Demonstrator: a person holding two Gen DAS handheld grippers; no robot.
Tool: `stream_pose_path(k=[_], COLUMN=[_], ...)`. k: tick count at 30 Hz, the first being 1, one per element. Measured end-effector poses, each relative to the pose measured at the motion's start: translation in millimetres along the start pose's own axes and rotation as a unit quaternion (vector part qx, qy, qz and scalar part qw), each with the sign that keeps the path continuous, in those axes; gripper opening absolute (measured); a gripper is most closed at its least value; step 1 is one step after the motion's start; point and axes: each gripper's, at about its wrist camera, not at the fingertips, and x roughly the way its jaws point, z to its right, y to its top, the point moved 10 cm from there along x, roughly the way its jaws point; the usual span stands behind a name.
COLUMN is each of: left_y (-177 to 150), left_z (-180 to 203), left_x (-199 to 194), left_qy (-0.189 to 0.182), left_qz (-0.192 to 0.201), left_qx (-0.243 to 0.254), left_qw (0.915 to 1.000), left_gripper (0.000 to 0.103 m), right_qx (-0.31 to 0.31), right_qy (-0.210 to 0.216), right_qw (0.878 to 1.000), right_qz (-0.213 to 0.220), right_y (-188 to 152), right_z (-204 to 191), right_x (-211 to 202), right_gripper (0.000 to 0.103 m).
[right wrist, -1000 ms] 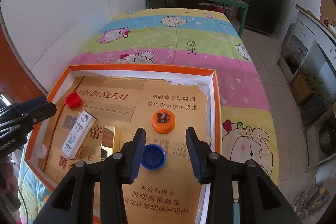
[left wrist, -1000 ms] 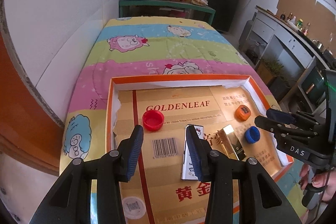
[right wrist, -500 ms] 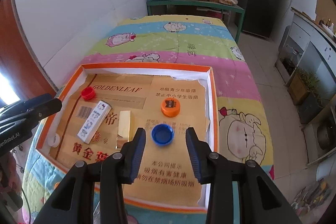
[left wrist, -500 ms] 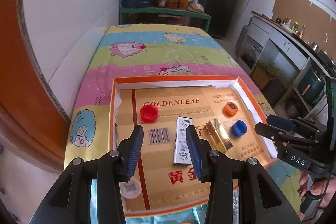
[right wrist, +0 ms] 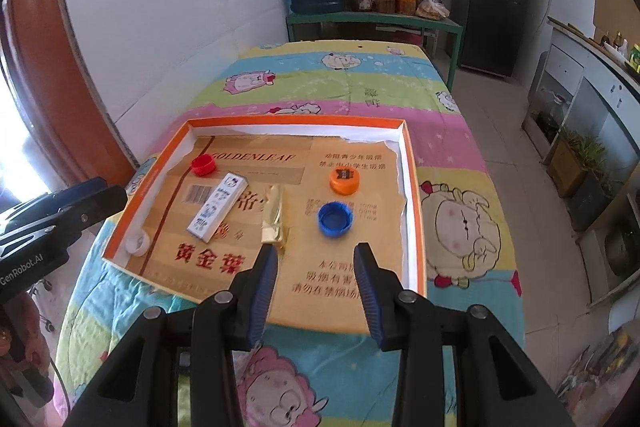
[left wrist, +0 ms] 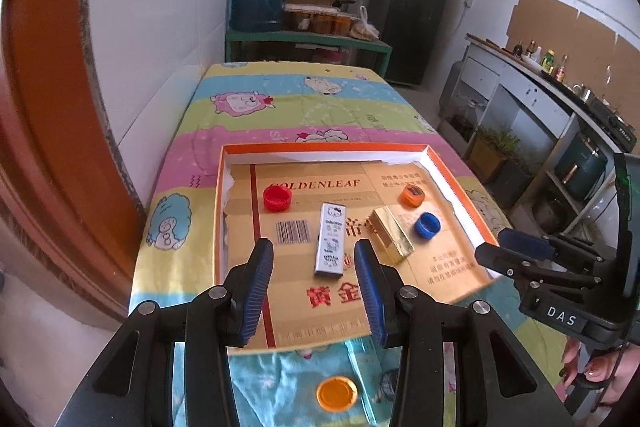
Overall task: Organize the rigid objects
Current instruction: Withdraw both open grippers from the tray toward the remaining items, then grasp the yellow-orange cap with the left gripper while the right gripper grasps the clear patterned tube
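Left gripper (left wrist: 314, 261) jaws apart, empty, hovering above near edge of tray (left wrist: 320, 148). Right gripper (right wrist: 316, 265) same: parted, nothing between pads, over near right part of tray. Both clear of every item, touching nothing. Likely between picks, choosing next target. Best approach, as judgement: drop straight down over one item, line jaws across its narrow side, close only once pads straddle it, keep other gripper out of the way. White box (left wrist: 331, 243) lies flat, long and slim, cartoon print, roughly centre of tray, just ahead of left gripper; grab across short width. Gold box (left wrist: 391, 234) beside it on the right, shiny, probably slippery, angled. Blue cap (right wrist: 335, 219) open side up, just ahead of right gripper, low rim, needs low pinch. Orange cap (right wrist: 344, 179) farther back, near right wall. Red cap (left wrist: 277, 197) back left, well apart from others. White cap (right wrist: 136, 243) tucked in near left corner of tray. Orange lid (left wrist: 337, 392) outside tray, on striped cloth (left wrist: 288, 103), near edge below left gripper; likely still to go in.
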Motion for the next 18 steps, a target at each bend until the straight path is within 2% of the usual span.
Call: stream_pose_path(k=[8,18], left_y=[-21.6,-50.6], left_z=[-3.8,-0.7], left_x=[-16.6,-26.2], left_qy=[0.005,0.007], left_qz=[0.009,0.014], left_qx=[-0.007,0.013], left_qw=[0.9999,0.9998], left_gripper=[0.044,0.044], right_qx=[0.003,0.008], right_qy=[0.007,0.006], right_qw=[1.0,1.0], right_qz=[0.003,-0.006], right_y=[-19.6,-45.9], right_z=[-15.0,-33.3], right_x=[-12.1,-7.7], right_gripper=[0.04,0.04])
